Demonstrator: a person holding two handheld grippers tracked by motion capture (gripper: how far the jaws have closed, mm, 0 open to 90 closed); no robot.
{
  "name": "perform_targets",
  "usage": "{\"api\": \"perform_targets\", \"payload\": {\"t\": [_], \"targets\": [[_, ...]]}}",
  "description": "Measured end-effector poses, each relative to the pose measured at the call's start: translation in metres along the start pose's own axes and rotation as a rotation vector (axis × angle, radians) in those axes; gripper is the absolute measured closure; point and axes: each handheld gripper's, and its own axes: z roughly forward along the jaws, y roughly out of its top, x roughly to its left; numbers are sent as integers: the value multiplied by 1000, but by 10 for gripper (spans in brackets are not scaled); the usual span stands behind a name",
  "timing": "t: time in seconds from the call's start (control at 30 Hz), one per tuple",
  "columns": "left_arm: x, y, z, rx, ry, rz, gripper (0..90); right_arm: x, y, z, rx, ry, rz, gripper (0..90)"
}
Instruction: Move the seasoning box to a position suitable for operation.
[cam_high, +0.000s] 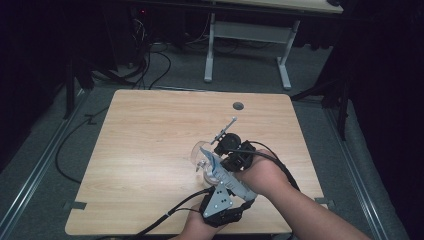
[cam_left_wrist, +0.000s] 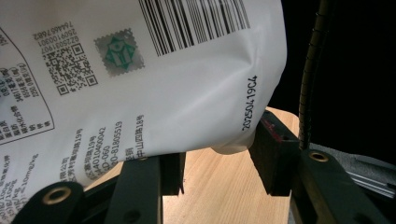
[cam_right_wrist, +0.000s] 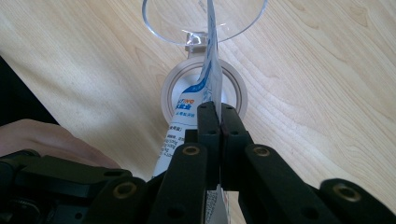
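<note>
Near us, our left gripper (cam_high: 220, 192) holds the pouch's (cam_left_wrist: 140, 74) bulging body between half-closed jaws, steadying it. Beyond, our right gripper (cam_right_wrist: 218, 116) pinches its edge shut, aiming it over the glass (cam_right_wrist: 205, 18) on the worktop (cam_high: 150, 145).

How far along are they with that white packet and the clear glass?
Done: both grippers hold the white packet above the clear glass, which stands on the table. In hand: the right gripper pinches the packet's edge shut, while the left gripper grips its bulging body. Left: I can't tell whether the packet is open, and nothing seems to have been poured into the glass yet.
</note>
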Motion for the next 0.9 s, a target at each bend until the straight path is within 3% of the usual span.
{"api": "perform_targets", "payload": {"t": [0.9], "targets": [[-1,-2,1,11,-3,-3,583,0,0,5,12,10,-4,898]]}}
